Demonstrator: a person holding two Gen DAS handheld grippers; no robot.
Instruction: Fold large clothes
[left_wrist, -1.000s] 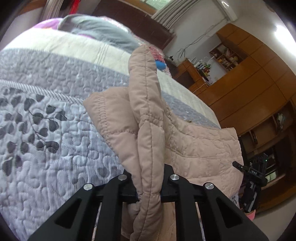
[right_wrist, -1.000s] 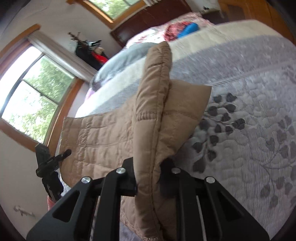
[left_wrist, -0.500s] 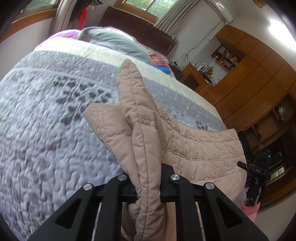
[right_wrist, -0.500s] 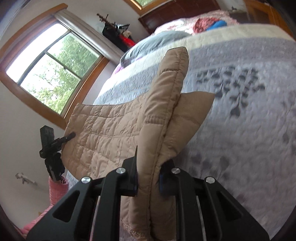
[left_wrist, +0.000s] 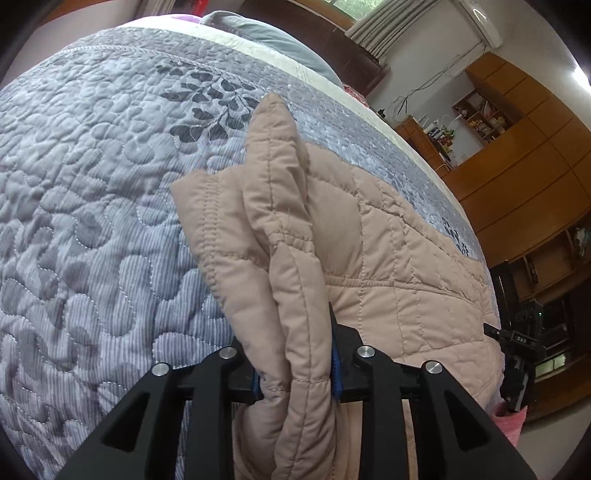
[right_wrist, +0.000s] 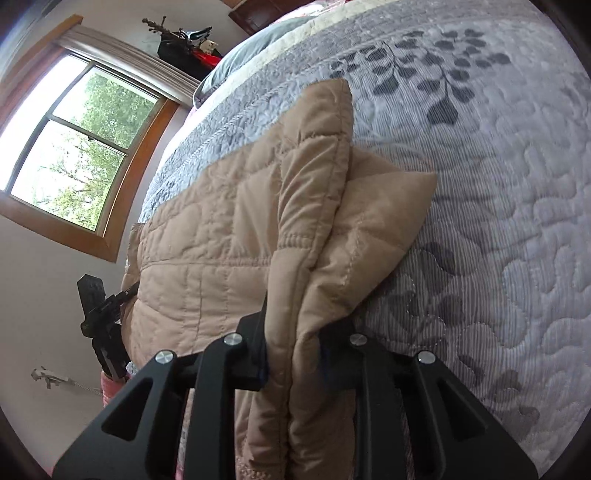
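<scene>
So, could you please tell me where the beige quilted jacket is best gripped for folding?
Grip the beige quilted jacket at its two stitched edge corners, coming from the near bed side. Left gripper and right gripper already straddle those bunched edges.

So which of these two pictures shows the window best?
The right wrist view: the wood-framed window shows almost whole at its left edge, panes and green trees beyond. The left wrist view catches only a sliver of glass above the curtain at the top edge.

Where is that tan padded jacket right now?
The quilted tan jacket lies spread on the grey leaf-patterned bedspread, near the bed's edge, one bunched corner between each hand-held gripper's fingers.
</scene>
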